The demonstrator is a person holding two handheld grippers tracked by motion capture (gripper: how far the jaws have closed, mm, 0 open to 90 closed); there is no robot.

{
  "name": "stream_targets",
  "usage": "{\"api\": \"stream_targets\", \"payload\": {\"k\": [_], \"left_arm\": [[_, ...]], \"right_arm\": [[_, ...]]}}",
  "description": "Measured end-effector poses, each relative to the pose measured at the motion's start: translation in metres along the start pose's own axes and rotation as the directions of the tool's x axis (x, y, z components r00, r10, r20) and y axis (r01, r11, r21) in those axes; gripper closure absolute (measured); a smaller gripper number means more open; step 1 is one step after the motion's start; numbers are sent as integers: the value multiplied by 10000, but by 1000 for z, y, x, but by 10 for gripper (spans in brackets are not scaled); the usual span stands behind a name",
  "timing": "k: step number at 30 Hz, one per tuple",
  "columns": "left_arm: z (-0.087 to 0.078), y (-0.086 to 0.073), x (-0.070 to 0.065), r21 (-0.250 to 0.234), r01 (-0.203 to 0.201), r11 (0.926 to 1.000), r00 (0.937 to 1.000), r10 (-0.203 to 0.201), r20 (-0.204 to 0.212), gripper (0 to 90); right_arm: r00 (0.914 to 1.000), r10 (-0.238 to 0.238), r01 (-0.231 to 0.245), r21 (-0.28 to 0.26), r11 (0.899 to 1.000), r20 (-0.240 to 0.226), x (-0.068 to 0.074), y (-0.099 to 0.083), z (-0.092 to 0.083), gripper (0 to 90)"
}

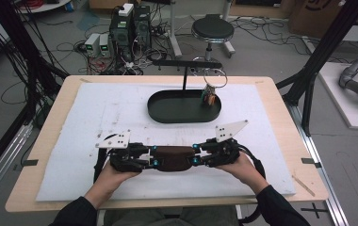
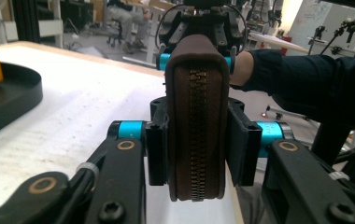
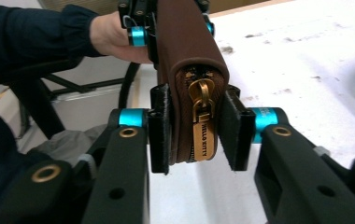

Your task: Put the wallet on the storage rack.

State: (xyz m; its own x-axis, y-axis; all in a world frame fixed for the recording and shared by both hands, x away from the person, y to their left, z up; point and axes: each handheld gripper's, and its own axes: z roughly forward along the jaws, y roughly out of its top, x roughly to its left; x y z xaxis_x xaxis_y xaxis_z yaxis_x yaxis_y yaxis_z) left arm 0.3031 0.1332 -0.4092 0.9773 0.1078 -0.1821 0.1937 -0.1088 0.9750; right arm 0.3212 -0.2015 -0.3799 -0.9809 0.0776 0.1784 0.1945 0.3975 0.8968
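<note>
pouch: brown zip pouch (image 1: pixel 171 157) held level, just in front of the black tray (image 1: pixel 167 114)
left gripper (image 1: pixel 152 157): clamped on pouch's left end
right gripper (image 1: pixel 197 154): gripping zipper-pull end

2 grippers, 1 brown zip pouch (image 1: pixel 171 157) between them, 1 black oval tray (image 1: pixel 167 112) at 12 o'clock, 1 key bunch (image 1: pixel 209 96) inside.

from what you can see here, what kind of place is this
Most likely a robotics or data-recording lab: computer towers amid tangled cables on the floor, and a black metal frame beside the padded table.
</note>
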Motion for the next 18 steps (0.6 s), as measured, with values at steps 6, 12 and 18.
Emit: {"api": "stream_targets", "payload": {"k": [6, 12, 18], "left_arm": [[3, 3, -2, 462, -198, 9987, 9998, 198, 4, 579], [2, 4, -1, 370, -250, 9990, 9997, 250, 26, 655], [0, 6, 2, 279, -298, 9992, 9994, 303, -194, 658]], "right_arm": [[10000, -54, 54, 8, 10000, -40, 0, 0, -2, 711], [9999, -116, 116, 34, 9999, 56, 1, 1, -3, 654], [9973, 119, -73, -634, 9980, 721, -5, 1, -19, 438]]}}
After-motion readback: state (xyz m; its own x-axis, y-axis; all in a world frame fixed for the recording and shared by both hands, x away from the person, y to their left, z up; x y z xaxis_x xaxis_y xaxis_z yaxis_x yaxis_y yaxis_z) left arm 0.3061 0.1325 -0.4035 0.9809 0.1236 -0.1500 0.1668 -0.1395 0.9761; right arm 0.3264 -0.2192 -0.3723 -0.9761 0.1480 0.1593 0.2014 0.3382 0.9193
